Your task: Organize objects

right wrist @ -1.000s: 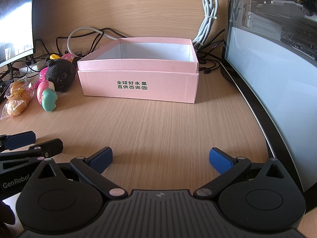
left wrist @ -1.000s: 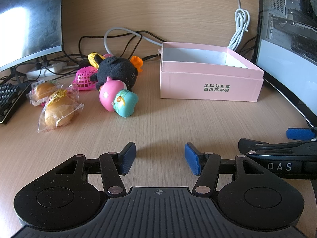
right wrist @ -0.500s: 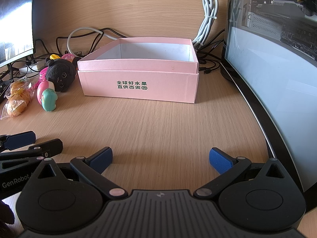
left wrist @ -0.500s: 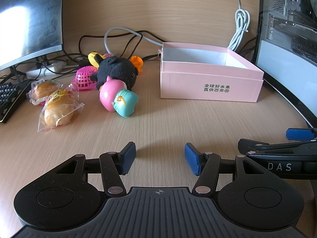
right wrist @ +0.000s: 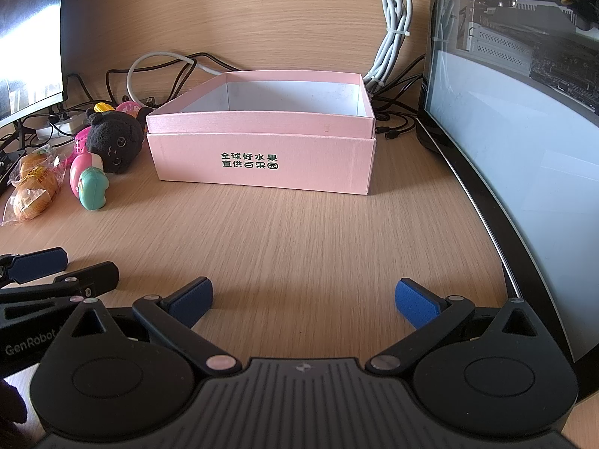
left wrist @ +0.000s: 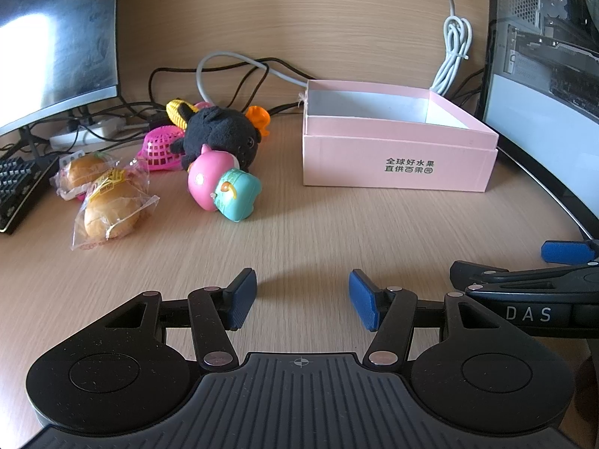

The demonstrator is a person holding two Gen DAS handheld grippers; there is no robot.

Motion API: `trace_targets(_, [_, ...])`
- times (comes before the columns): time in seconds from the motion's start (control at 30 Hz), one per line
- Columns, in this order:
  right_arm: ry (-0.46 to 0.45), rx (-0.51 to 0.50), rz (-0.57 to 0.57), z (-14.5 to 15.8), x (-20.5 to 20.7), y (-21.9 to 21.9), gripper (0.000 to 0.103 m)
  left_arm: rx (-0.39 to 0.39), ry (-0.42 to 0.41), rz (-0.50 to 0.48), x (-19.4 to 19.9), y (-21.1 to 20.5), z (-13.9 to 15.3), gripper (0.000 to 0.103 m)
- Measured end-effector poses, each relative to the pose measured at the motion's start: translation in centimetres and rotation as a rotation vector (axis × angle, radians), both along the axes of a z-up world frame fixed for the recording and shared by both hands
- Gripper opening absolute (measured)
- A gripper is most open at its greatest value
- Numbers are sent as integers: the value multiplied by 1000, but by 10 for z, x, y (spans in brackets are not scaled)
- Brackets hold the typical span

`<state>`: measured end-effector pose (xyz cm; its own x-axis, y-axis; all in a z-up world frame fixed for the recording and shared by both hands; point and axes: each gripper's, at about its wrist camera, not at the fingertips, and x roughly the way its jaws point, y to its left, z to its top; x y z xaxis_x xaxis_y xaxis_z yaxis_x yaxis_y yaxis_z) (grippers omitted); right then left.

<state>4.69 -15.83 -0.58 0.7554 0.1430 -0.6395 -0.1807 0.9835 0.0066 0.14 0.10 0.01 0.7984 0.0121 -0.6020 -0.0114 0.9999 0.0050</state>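
Toys waiting left of the empty pink box (left wrist: 397,166)

Both the left gripper (left wrist: 302,301) and right gripper (right wrist: 304,301) gape wide, empty; the black plush (left wrist: 221,136) looks soft and light, best pinched across its body.

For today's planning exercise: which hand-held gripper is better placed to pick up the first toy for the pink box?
Left hand-held gripper: open, the pink-and-teal toy lies ahead of it.

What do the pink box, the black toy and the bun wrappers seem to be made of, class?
Pink box: likely matte cardboard, with thin folded walls and printed lettering. Black toy: plush fabric, its surface fuzzy and soft-edged. Bun wrappers: thin clear plastic film, crinkled and glossy with crimped ends.
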Motion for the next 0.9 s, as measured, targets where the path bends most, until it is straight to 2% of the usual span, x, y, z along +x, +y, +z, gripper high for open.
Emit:
trace_targets(0.43, [1, -1, 1, -1, 1, 1, 103, 5, 1, -12, 0, 1, 0, 61])
trace_targets(0.57, [63, -10, 10, 3, 5, 2, 103, -29, 30, -45, 5, 12, 7, 57])
trace_targets(0.67, [92, -17, -21, 5, 0, 1, 103, -66, 39, -128, 8, 30, 22, 57])
trace_targets(0.77, [118, -24, -44, 6, 2, 5, 103, -73, 0, -219, 3, 59, 44, 57])
trace_targets(0.9, [217, -33, -65, 12, 15, 9, 103, -92, -31, -240, -1, 113, 63, 57])
